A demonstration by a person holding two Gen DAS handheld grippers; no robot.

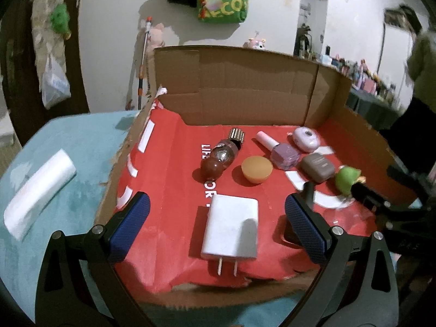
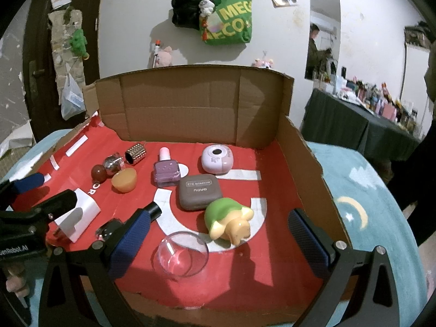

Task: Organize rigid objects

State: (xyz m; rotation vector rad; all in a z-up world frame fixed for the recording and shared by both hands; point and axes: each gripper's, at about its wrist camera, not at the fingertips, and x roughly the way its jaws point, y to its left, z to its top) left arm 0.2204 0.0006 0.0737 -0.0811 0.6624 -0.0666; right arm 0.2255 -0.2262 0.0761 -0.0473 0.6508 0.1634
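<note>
Both tongs hung released, the left tongs (image 1: 217,224) astride the white charger (image 1: 231,229); only the right tongs (image 2: 218,245) showed the glass cup (image 2: 180,256).

Green bag (image 2: 227,19) on wall — white roll (image 1: 39,193) on blue cloth (image 1: 68,141).

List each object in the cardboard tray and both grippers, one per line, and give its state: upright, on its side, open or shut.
White charger: lying flat, prongs toward the camera.
Glass cup: on its side.
Green turtle toy: tipped over.
Brown compact: shut, flat.
Purple polish bottle: capped.
Orange cup: tilted.
Left gripper: open, empty.
Right gripper: open, empty.
</note>
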